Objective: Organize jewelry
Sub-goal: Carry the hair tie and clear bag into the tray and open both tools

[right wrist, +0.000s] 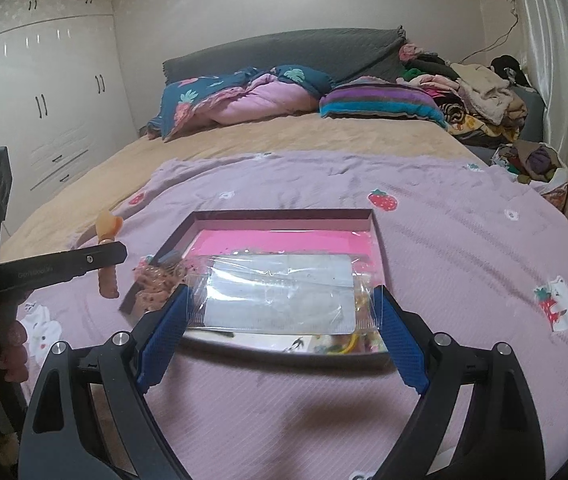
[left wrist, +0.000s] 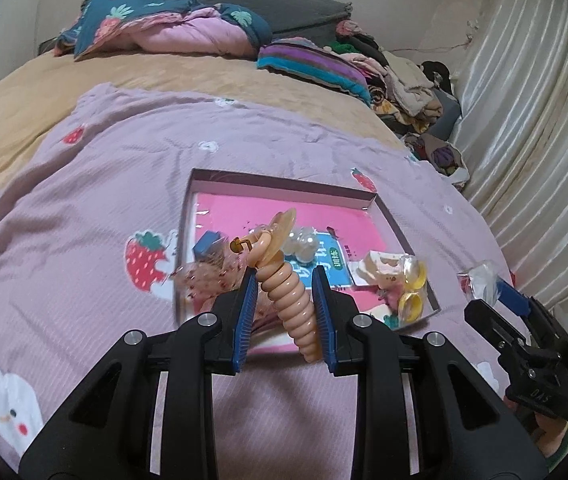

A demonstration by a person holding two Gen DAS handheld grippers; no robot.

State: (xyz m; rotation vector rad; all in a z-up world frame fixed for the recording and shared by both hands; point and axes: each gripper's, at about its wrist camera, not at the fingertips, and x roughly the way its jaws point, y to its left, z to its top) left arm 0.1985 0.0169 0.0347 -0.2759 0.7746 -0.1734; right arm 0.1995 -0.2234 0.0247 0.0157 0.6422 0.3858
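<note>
Currently | left gripper [left wrist: 284, 300] pinches peach spiral hair tie [left wrist: 290, 300] above tray's [left wrist: 284, 185] near edge | right gripper [right wrist: 284, 312], spread wide, clamps clear bag [right wrist: 279, 296] by its ends | risk: slippery coil may twist free; thin bag may buckle and slip.

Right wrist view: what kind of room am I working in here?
Most likely a home bedroom. A bed with a grey headboard carries a folded quilt, white wardrobe doors line the left wall, and a pile of clothes sits by the curtain.
</note>
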